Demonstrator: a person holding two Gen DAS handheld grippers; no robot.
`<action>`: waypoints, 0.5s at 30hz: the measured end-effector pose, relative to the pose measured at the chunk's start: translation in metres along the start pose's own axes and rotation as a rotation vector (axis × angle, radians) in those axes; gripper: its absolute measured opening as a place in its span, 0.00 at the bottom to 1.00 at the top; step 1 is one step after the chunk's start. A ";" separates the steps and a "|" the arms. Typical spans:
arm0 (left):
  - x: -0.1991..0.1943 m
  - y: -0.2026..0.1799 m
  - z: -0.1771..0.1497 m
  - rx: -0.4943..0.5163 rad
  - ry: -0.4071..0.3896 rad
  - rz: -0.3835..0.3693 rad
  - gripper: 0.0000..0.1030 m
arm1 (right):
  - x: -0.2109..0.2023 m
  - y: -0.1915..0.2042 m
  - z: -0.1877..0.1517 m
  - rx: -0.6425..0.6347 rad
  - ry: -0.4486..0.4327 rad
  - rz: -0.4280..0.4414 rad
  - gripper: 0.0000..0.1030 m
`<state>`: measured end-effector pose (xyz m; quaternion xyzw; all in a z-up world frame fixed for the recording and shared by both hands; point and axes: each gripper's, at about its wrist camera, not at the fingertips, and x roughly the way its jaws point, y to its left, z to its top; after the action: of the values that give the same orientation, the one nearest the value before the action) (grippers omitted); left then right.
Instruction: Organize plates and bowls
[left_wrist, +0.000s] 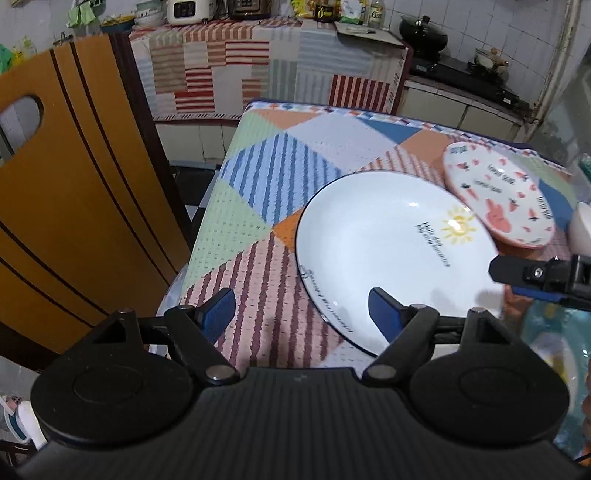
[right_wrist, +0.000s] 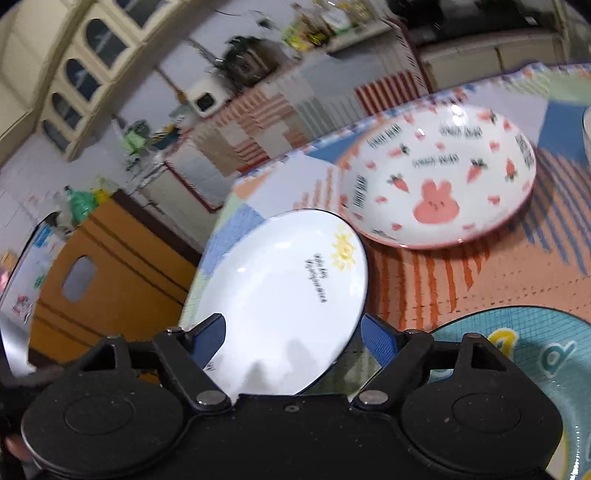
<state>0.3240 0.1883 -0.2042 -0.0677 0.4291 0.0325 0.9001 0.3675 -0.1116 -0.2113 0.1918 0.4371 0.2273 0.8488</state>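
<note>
Both tools stood apart, gripping nothing — right tool (right_wrist: 291, 341) straddled the sun plate's (right_wrist: 280, 295) near rim; left tool (left_wrist: 301, 315) hovered w/ that plate ahead-right. Rabbit plate (right_wrist: 443, 177) lay beyond. Best to pinch the rim squarely, lift level.

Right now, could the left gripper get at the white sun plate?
Probably yes. The left gripper hangs open at the near rim of the white sun plate, one jaw already over it; nothing lies between.

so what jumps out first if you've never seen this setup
The big white plate with a sun drawing fills the middle of the patchwork tablecloth, with the left gripper open above its near rim. Behind it to the right sits the pink bunny-and-carrot dish, and a teal plate lies nearest the right gripper.
</note>
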 end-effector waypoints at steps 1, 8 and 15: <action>0.006 0.003 -0.001 -0.012 0.005 -0.013 0.76 | 0.004 -0.001 0.000 -0.009 -0.002 -0.010 0.80; 0.041 0.014 0.003 -0.090 0.082 -0.052 0.53 | 0.021 -0.005 0.006 -0.065 -0.005 -0.055 0.62; 0.048 0.017 -0.001 -0.152 0.059 -0.142 0.20 | 0.027 -0.008 0.010 -0.090 0.004 -0.073 0.44</action>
<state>0.3510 0.2051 -0.2437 -0.1667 0.4459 -0.0010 0.8794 0.3916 -0.1042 -0.2274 0.1371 0.4348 0.2160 0.8634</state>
